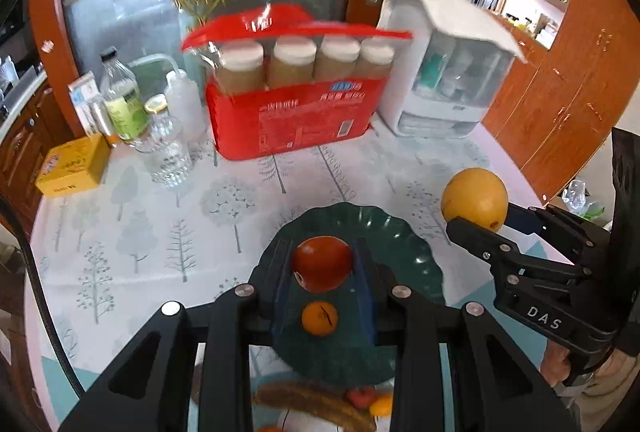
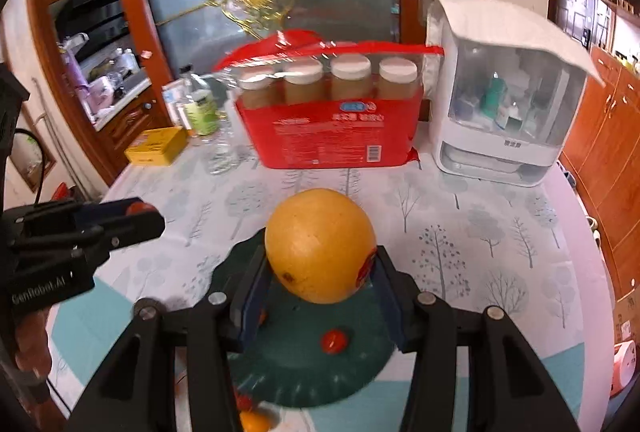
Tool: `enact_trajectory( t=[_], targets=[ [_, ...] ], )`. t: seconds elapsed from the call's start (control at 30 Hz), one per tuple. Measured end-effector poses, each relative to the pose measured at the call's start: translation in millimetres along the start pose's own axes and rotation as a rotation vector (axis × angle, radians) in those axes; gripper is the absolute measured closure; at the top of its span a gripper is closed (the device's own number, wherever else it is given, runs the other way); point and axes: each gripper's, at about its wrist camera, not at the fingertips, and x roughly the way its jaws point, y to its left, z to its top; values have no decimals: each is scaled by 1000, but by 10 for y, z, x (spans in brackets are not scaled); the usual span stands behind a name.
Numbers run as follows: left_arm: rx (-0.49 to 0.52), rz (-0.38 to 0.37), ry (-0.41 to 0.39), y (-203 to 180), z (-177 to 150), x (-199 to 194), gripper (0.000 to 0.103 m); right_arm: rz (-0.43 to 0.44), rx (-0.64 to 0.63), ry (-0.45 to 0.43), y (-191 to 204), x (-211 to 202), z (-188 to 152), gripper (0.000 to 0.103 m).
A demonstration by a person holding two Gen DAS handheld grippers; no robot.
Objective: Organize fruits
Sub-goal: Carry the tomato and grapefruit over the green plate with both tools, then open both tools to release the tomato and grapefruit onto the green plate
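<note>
My left gripper [image 1: 322, 264] is shut on a red apple [image 1: 322, 264] and holds it above a dark green plate [image 1: 404, 256]. A small orange [image 1: 319, 318] lies on the plate below it. My right gripper [image 2: 320, 264] is shut on a large yellow grapefruit [image 2: 320, 244] above the same plate [image 2: 296, 376]. In the left wrist view the right gripper [image 1: 476, 220] and the grapefruit [image 1: 474, 197] show to the right of the plate. A small red fruit [image 2: 334, 340] lies on the plate. The left gripper [image 2: 132, 220] shows at the left in the right wrist view.
A red pack of bottles [image 1: 296, 103], a white storage box [image 1: 444, 71], bottles [image 1: 124, 103] and a yellow box [image 1: 74, 165] stand at the back of the table. A banana [image 1: 316, 402] and small fruits [image 1: 362, 396] lie near the front edge.
</note>
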Motion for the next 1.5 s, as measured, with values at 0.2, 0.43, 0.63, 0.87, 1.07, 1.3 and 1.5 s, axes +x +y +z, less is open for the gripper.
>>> enact_trajectory(
  t=[0.2,0.43,0.63,0.87,1.07,1.3,1.5],
  targets=[
    [-52,11,117,94,-36,778,75,-13,57,103,-99,597,-127,53],
    [-74,11,206,142,-217,1337,75,-1,67,188,-71,1011,-346,53],
    [-86,10,240,194,-298,1560,75,10,68,229,-68,1208,-425,53],
    [-94,9,261,224,-334,1685,75,12,48,257,-37,1343,-484,53],
    [-123,7,262,270,-348,1671,36,17,53,271,-49,1381,-513,51],
    [-152,6,234,319,-313,1505,29,44,87,242,-111,1261,-463,46],
    [-155,14,196,315,-270,1282,29,43,79,218,-97,1110,-431,46]
  ],
)
